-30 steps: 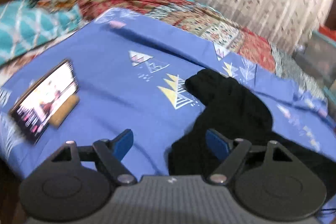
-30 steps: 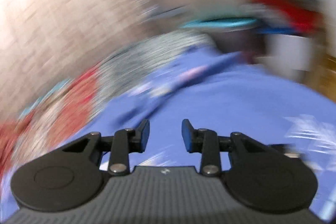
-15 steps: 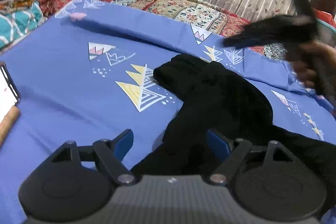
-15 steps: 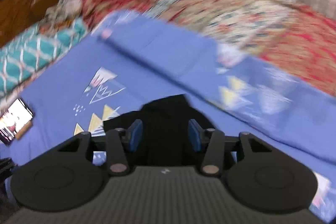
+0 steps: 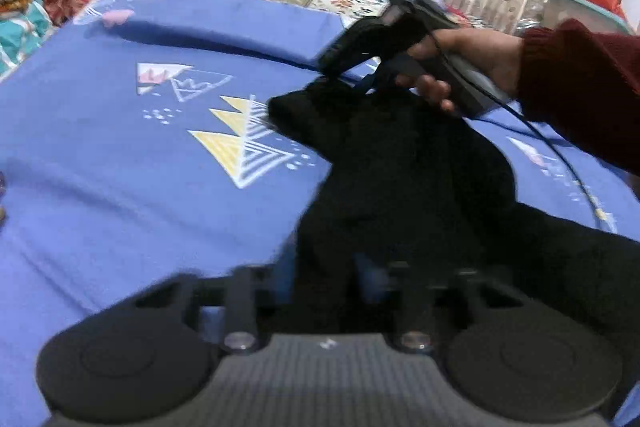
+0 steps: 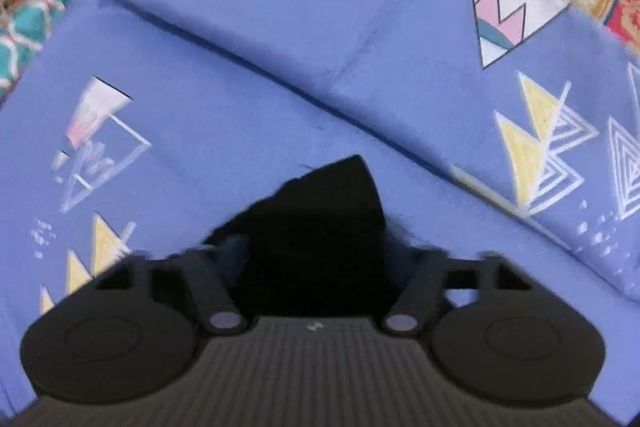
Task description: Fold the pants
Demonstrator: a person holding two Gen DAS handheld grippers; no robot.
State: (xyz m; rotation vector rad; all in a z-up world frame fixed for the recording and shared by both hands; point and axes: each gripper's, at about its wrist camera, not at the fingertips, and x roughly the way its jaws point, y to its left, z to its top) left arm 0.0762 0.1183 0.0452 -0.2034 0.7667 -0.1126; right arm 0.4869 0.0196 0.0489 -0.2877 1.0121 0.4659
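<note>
Black pants [image 5: 404, 163] lie crumpled on a blue patterned bedsheet [image 5: 120, 155]. The left gripper [image 5: 326, 275], at six o'clock in its own view, is closing with pants fabric between its jaws. Only this view shows the hand [image 5: 468, 55] and dark red sleeve [image 5: 580, 83] at two o'clock. The right gripper [image 6: 316, 259] is closing around a pants corner.
</note>
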